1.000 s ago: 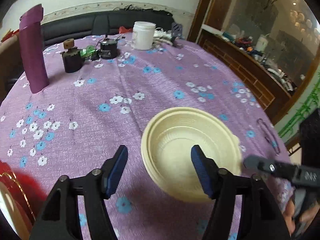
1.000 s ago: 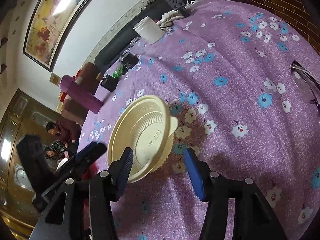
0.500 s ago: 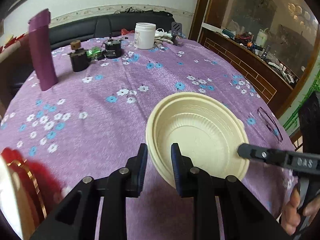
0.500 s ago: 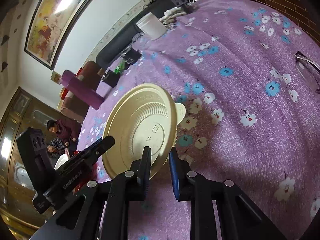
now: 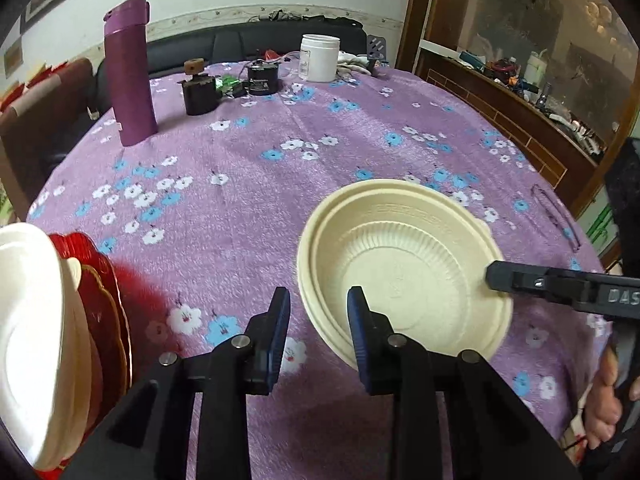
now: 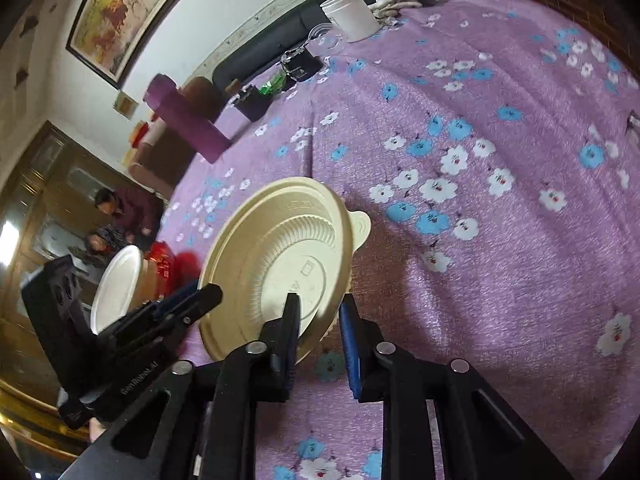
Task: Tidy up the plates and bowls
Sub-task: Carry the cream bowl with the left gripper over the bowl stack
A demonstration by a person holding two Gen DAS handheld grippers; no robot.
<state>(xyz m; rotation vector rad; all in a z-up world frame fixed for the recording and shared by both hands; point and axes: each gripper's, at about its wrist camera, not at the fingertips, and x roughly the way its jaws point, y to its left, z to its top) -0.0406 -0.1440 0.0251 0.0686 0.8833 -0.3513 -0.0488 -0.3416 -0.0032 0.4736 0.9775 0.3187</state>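
A cream plastic bowl [image 5: 404, 264] is held tilted above the purple flowered tablecloth [image 5: 248, 184]. My left gripper [image 5: 318, 322] is shut on its near rim, which seems to be two nested rims. My right gripper [image 6: 320, 334] is shut on the opposite rim of the bowl [image 6: 280, 264]; its finger shows in the left wrist view [image 5: 520, 278]. A white bowl [image 5: 28, 340] stands in red plates [image 5: 104, 312] at the left edge.
At the far side stand a purple flask [image 5: 130, 72], a dark small pot [image 5: 198, 94], a black jar [image 5: 262, 78] and a white jar [image 5: 320, 58]. Glasses [image 5: 554, 216] lie near the right table edge. A wooden sideboard [image 5: 520, 120] lies beyond. People sit behind [image 6: 120, 216].
Both grippers closed from wide open onto the bowl's rims. The bowl has since been lifted and tilted, and the white and red dishes came into view at left.
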